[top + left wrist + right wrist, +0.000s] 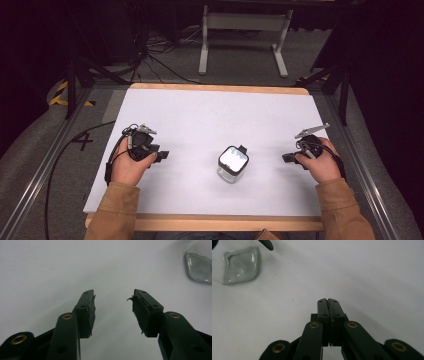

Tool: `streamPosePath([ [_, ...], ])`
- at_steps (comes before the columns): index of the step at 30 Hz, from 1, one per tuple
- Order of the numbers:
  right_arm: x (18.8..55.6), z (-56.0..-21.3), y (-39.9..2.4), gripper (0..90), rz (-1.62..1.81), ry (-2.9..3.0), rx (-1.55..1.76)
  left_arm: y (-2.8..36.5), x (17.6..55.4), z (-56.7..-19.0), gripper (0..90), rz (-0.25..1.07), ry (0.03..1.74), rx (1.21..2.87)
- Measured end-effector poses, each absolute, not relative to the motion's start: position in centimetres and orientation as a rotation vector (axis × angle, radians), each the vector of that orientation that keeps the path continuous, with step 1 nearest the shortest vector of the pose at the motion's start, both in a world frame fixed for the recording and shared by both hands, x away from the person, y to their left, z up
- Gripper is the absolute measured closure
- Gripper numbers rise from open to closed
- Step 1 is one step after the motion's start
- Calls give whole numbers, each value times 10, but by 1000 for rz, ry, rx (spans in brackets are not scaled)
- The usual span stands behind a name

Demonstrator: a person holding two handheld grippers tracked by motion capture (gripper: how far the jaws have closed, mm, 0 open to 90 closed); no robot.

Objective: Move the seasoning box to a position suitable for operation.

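Note:
A small clear glass jar [233,163] with a black clasp stands upright near the middle of the white table [210,120]. My left gripper [161,155] rests on the table to the jar's left, pointing toward it, its jaws open with nothing between them [113,298]. The jar's base [200,266] shows at the upper right of the left gripper view. My right gripper [289,158] lies to the jar's right, its jaws pressed together on nothing [328,300]. The jar's glass base [240,265] sits at the upper left of the right gripper view.
The table has a wooden edge [215,222] at the front. Beyond the far edge stand a white metal frame [245,35] and loose cables [150,55] on the floor. Black rails [45,165] run along both sides.

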State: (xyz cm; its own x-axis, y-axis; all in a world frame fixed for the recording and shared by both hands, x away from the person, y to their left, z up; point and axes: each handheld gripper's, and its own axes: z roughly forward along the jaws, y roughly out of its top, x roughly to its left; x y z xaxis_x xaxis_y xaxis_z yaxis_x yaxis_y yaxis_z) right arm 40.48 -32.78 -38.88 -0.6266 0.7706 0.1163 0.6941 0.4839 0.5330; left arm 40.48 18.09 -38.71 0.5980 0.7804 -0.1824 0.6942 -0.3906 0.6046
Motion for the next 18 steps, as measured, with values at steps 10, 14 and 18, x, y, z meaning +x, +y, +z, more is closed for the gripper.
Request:
streamPosePath([
  [10,392,-386,-334,897,854,2562,1258,151,410,-380,684,190,1000,2195],
  [14,385,-385,-339,897,867,2551,1251,135,414,-378,682,179,919,2198],
  [18,376,-385,-342,897,867,2543,1253,118,420,-379,720,131,852,2198],
])
